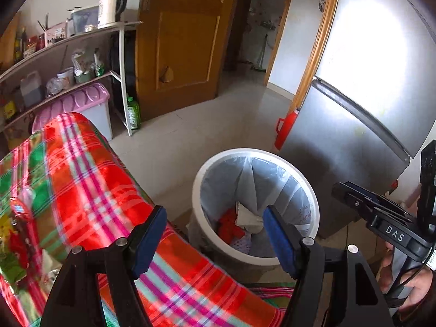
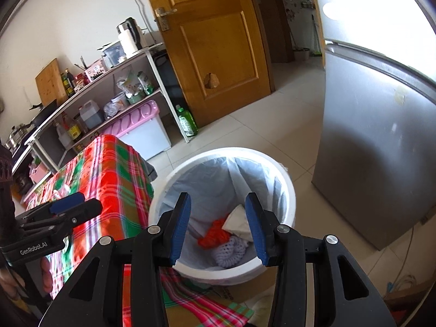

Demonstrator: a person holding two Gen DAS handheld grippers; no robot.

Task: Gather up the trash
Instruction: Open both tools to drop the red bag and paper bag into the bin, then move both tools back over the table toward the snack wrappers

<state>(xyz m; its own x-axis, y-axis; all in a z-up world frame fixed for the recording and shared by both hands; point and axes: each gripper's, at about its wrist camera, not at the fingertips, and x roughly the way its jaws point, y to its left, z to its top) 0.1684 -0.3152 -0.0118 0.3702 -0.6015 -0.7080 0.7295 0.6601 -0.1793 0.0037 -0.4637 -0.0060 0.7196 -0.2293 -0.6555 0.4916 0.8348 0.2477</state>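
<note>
Both claws hang empty over the bin, so from where I stand the job looks partly done. The right claw [image 2: 218, 229] has its blue pads spread apart with nothing between them, right above the mouth of the white bin [image 2: 286, 179]. The left claw [image 1: 215, 239] is spread wider still, also empty, poised over the near edge of the desk, with the bin just beyond its right pad.

Some trash is already in. At the bottom of the bin, on the pale plastic liner [image 2: 207, 179], lie an orange-red net [image 2: 214, 234], a white foam net [image 2: 231, 250] and a crumpled tissue [image 2: 237, 222], all bunched together and touching.

What is left, I would judge, sits on the desk to the left of the bin. The desk is draped in a red and green checked cloth [image 1: 90, 179], and at its far left edge, in the left claw's view, there is a blurred huddle of wrappers [image 1: 19, 218], red and yellow-green. I cannot tell how many pieces there are or what exactly they are.

The bin stands on the tiled floor, close against the desk, with the grey fridge [image 2: 381, 150] off to its right. It is far from full.
</note>
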